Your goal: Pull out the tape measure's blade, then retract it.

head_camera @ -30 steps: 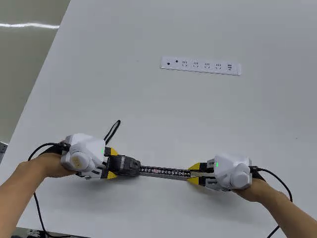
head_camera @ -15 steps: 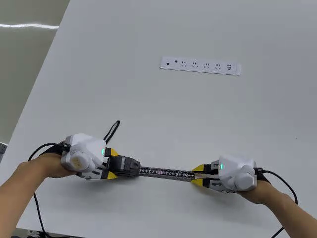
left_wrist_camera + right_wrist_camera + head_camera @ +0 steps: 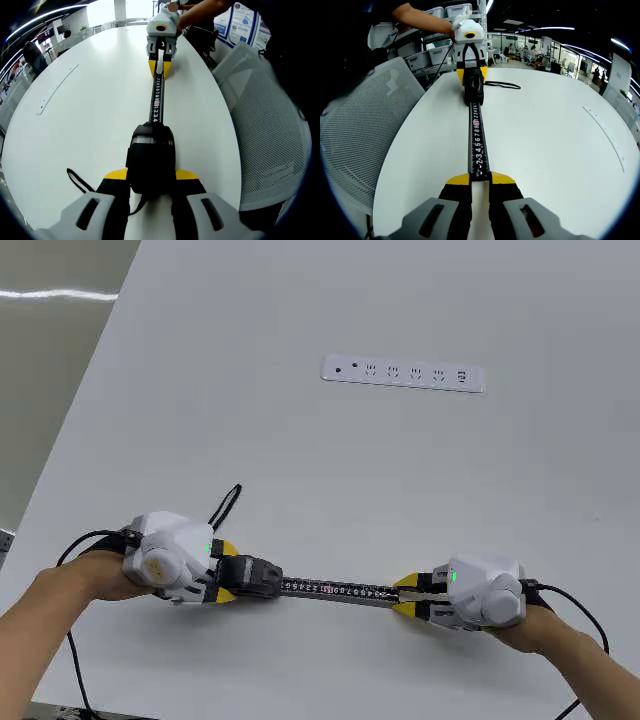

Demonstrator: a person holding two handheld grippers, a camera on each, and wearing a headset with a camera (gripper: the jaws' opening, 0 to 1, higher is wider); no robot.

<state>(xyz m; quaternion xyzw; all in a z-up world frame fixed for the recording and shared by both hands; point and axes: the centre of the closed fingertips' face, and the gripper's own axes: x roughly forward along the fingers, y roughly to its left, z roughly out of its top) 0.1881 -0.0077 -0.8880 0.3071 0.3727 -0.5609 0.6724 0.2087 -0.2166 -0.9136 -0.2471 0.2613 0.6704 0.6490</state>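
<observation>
The left gripper (image 3: 228, 570) is clamped narrowly on the dark case of the tape measure (image 3: 255, 577), which rests on the white surface (image 3: 300, 460) close to its near edge, toward the left corner. The blade (image 3: 335, 589) runs flat along that edge from the case to the right gripper (image 3: 407, 595), whose jaws are pinched on the blade's free end. A black strap (image 3: 227, 505) loops just beyond the left gripper. A power strip (image 3: 403, 373) lies well apart, toward the far edge.
</observation>
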